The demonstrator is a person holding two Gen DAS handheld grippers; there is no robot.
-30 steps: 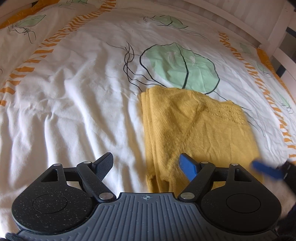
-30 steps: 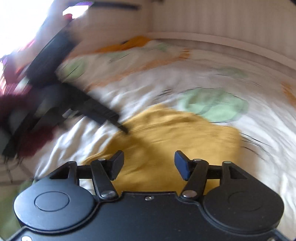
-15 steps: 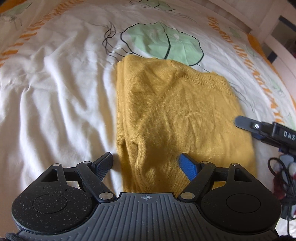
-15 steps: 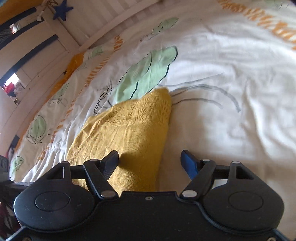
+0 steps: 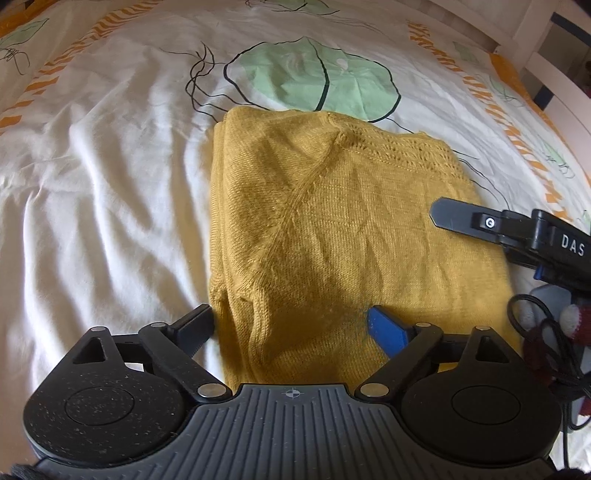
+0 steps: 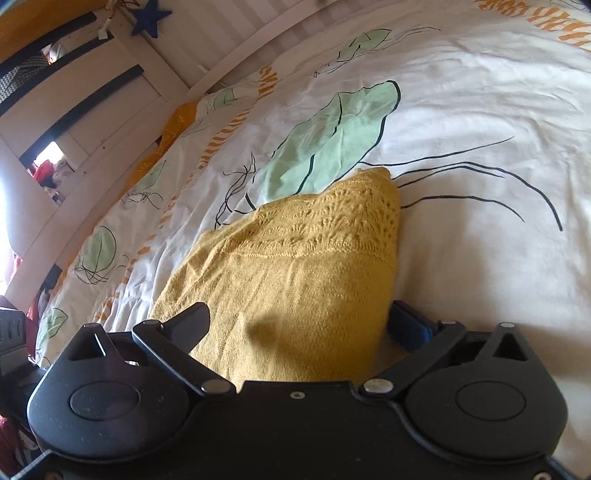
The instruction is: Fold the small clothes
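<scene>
With the sweater (image 5: 332,236) folded flat mid-bed (image 5: 96,192), both tools have just been spreading their jaws: the left gripper (image 5: 291,325) straddles its near left corner, the right gripper (image 6: 306,321) its right edge, neither pinching. Close too shallow and only the top layer lifts, spoiling the fold.

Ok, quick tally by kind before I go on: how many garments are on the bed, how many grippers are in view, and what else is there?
Yellow knit garments, folded: 1
Bed covers, white with green leaf print: 1
Grippers: 2, the left gripper and the right gripper, both open with the garment's near edge between their fingers
Blue star decorations on the bed frame: 1
Total: 5
</scene>
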